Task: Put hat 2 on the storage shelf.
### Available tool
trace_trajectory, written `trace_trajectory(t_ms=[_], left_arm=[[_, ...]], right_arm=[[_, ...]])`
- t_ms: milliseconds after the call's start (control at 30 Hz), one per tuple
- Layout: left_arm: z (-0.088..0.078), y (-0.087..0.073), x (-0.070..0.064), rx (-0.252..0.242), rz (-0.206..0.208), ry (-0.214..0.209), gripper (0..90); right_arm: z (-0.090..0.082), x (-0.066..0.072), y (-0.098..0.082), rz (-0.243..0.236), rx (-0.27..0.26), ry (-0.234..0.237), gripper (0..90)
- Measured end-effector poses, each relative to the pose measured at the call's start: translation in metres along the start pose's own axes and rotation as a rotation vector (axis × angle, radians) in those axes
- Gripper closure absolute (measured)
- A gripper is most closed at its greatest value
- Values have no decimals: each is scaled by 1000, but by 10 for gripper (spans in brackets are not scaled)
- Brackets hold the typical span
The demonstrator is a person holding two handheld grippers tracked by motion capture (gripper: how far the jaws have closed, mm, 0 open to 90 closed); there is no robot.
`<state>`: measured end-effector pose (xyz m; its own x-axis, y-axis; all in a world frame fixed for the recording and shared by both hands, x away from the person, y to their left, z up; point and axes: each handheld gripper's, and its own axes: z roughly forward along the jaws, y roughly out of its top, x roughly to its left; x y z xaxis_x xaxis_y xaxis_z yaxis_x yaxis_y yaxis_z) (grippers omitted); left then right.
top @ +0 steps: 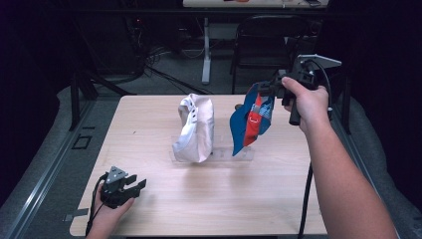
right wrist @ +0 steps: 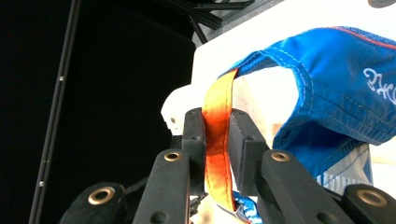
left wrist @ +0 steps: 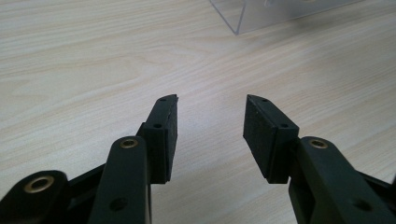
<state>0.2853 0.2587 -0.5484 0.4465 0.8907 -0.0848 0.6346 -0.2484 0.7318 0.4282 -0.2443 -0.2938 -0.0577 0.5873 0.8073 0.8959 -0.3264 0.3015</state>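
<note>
While our right gripper [right wrist: 217, 135] pinches the blue cap [top: 251, 119] by its orange strap [right wrist: 217, 116] alone, slip risk; left gripper [left wrist: 210, 126] spread, idle on table [top: 149, 209].

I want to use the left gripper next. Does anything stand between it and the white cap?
Nothing visible does. Only bare table lies between the open left gripper and the white cap, which sits on a clear stand.

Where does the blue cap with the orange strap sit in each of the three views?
High view: blue cap hangs right of centre, above the table.
Left gripper view: no cap; open tongs over bare wood.
Right gripper view: upper right, its orange strap pinched.
Shared landmark: the clear acrylic stand.
</note>
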Motion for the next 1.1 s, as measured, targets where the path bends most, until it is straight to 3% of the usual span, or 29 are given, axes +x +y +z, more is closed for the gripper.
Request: trace_trajectory(t_ms=[400, 967, 1100], left_arm=[[0, 0, 1, -7, -1, 3, 551], [1, 0, 1, -6, 0, 6, 552], [1, 0, 1, -6, -2, 6, 552]], right_arm=[[18, 2, -2, -19, 30, -30, 781], [43, -27, -14, 24, 61, -34, 779], [43, -28, -16, 21, 59, -38, 777]])
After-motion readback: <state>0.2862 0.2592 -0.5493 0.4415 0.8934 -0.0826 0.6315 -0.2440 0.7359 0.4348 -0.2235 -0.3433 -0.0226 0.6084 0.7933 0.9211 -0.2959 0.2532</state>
